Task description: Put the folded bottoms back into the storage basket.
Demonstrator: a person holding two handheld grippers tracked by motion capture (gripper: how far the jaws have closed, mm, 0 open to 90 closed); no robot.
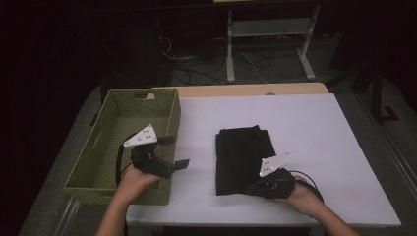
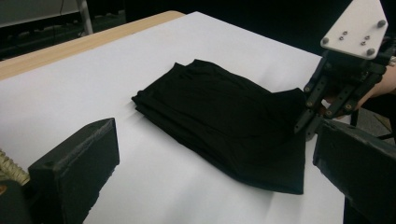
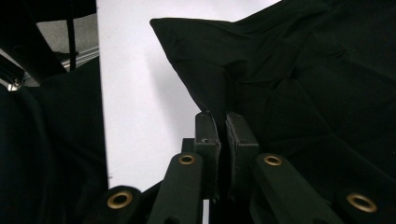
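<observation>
Folding complete: folded black cloth garment point(image 1: 243, 157) lies mid-desk. Right gripper point(image 3: 223, 122) is clamped on its near right corner; left gripper point(image 1: 174, 152) waits wide, empty. Transfer to woven green basket point(image 1: 118, 110) probably remains.

A folded black cloth point(image 1: 243, 158) lies near the middle of the white bench point(image 1: 314, 147). The right gripper point(image 1: 258, 187) sits at the cloth's near right corner, fingers together on the fabric. At the left, a woven basket point(image 1: 93, 169) stands on the bench's edge. The left gripper point(image 1: 176, 151) hovers over the basket's right wall, fingers spread apart.
</observation>
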